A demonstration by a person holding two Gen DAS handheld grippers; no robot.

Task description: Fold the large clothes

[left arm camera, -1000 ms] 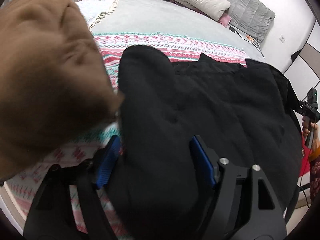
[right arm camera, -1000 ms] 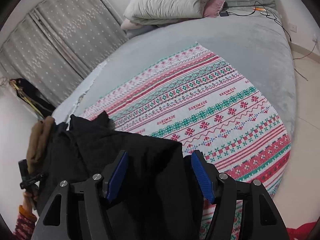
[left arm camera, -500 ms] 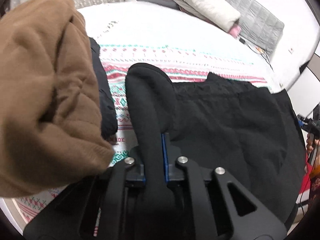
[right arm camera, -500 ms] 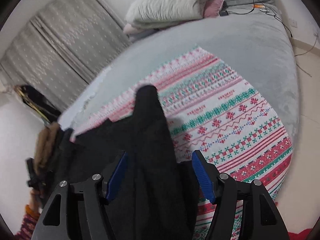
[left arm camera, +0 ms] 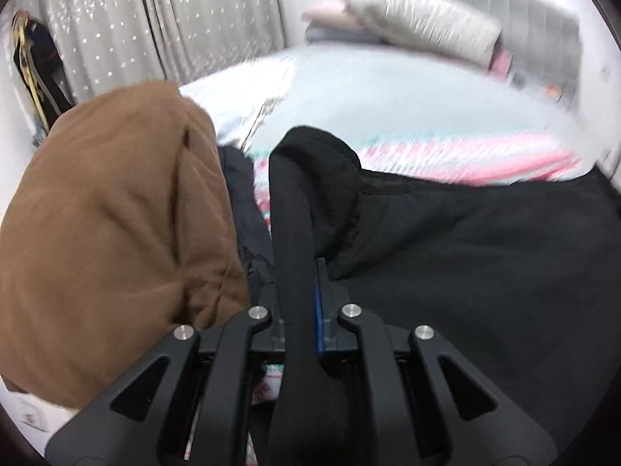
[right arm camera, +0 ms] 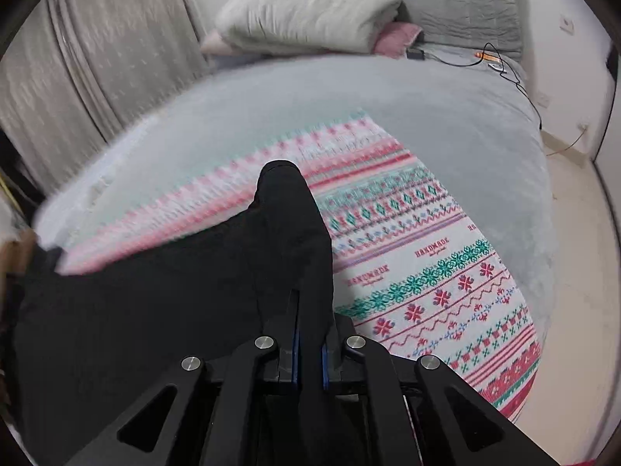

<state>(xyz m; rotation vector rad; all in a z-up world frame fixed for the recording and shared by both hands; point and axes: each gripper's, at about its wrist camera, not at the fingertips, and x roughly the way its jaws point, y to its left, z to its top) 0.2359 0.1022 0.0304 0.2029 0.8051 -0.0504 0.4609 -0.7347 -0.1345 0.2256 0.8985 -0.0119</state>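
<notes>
A large black garment [left arm camera: 465,256] lies spread over a patterned red, green and white blanket [right arm camera: 427,279] on the bed. My left gripper [left arm camera: 300,291] is shut on a bunched corner of the black garment, and the fold rises in a hump beyond the fingers. In the right wrist view the black garment [right arm camera: 136,310] stretches away to the left. My right gripper [right arm camera: 308,334] is shut on another corner of it, which sticks up as a narrow ridge past the blue pads.
A brown garment [left arm camera: 108,240] is heaped close on the left of the left gripper. Folded pillows [right arm camera: 306,19] and a grey headboard lie at the far end of the grey bed [right arm camera: 349,108]. Cables [right arm camera: 504,66] trail at the far right corner. Curtains [left arm camera: 174,19] hang behind.
Both grippers went from open around the black cloth to shut on it, the left first, the right just now. Each has lifted its corner, and both views have tilted up toward the bed head.
</notes>
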